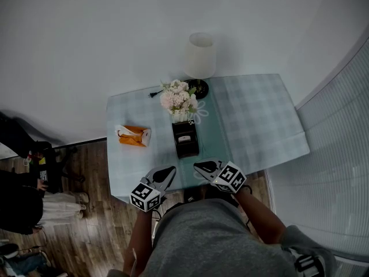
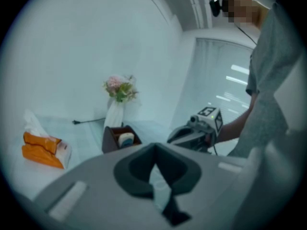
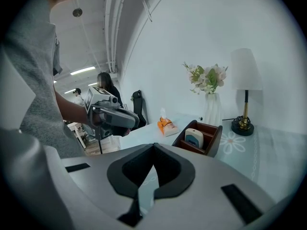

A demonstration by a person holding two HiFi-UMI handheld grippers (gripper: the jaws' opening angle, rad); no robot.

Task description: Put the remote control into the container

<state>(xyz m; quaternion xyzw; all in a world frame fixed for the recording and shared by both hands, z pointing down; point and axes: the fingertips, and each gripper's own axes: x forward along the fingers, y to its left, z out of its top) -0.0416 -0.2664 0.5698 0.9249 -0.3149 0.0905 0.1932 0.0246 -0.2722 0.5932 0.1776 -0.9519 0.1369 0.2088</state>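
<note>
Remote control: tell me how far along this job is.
Done: the remote control sits in the dark container on the table. In hand: nothing. The left tongs and right tongs are both shut and empty, at the table's near edge, apart from the container. Left: nothing that shows.

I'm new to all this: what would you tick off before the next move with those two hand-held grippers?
1. White remote control inside dark brown wooden container: ok.
2. Left hand-held gripper empty, jaws together: ok.
3. Right hand-held gripper empty, jaws together: ok.
4. Both grippers apart from the container: ok.
5. White vase of pink flowers behind the container upright: ok.
</note>
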